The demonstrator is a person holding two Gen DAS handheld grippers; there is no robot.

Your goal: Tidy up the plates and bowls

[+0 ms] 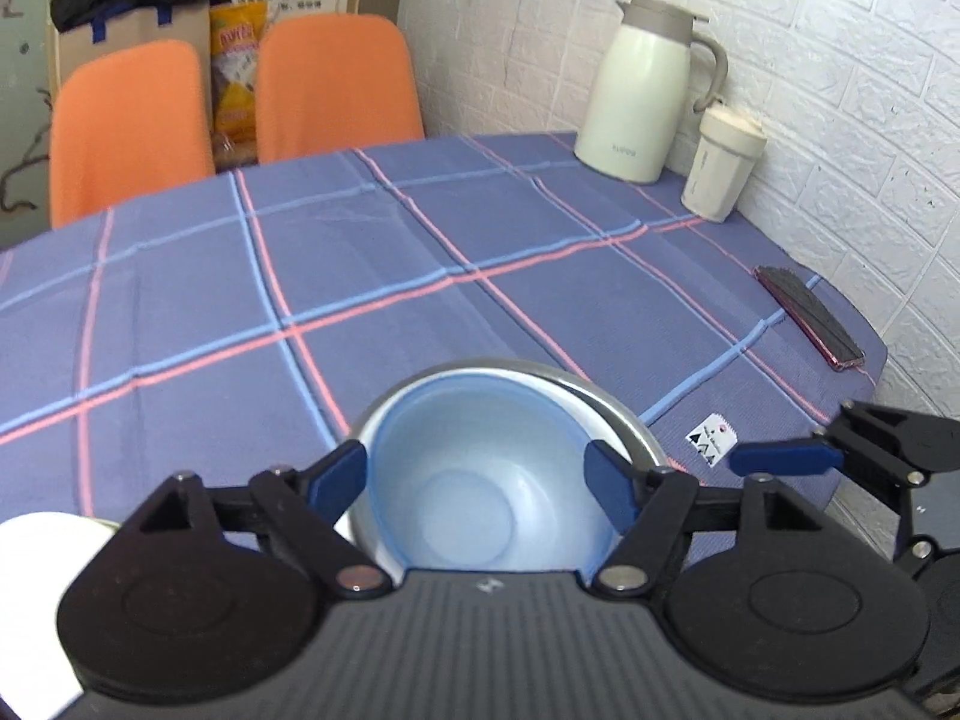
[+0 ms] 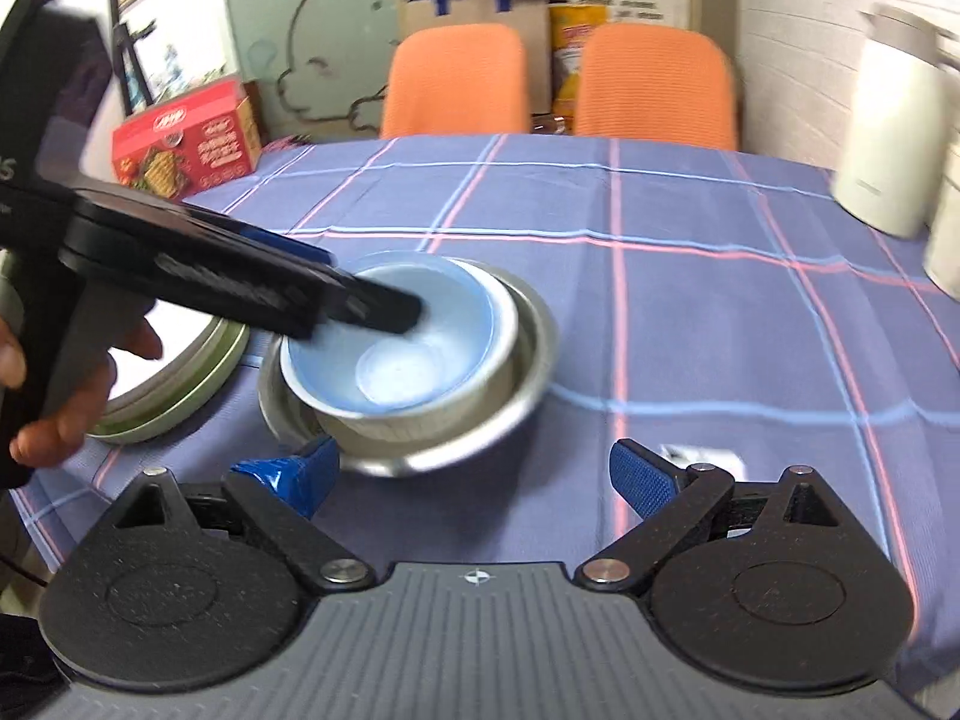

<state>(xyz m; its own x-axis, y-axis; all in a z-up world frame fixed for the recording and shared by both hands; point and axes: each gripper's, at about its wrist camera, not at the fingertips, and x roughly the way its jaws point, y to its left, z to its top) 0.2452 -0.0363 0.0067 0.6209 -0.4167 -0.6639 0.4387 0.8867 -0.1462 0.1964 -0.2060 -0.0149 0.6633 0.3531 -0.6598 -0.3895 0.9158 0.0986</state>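
Observation:
A light blue bowl (image 1: 480,480) sits inside a white bowl (image 2: 414,423), which rests in a steel bowl (image 2: 528,354) on the checked blue tablecloth (image 1: 240,312). My left gripper (image 1: 474,477) hangs open over the blue bowl, one finger on each side of its rim. The right wrist view shows that left gripper (image 2: 372,300) reaching in from the left, held by a hand (image 2: 66,414). My right gripper (image 2: 474,474) is open and holds nothing, just in front of the steel bowl. A white plate (image 2: 180,360) lies on green plates (image 2: 174,414) to the left of the bowls.
A cream thermos jug (image 1: 642,90) and a lidded cup (image 1: 723,165) stand at the far right by the brick wall. A phone (image 1: 810,318) lies near the table's right edge. Two orange chairs (image 1: 336,84) stand behind the table, and a red box (image 2: 186,138) at the far left.

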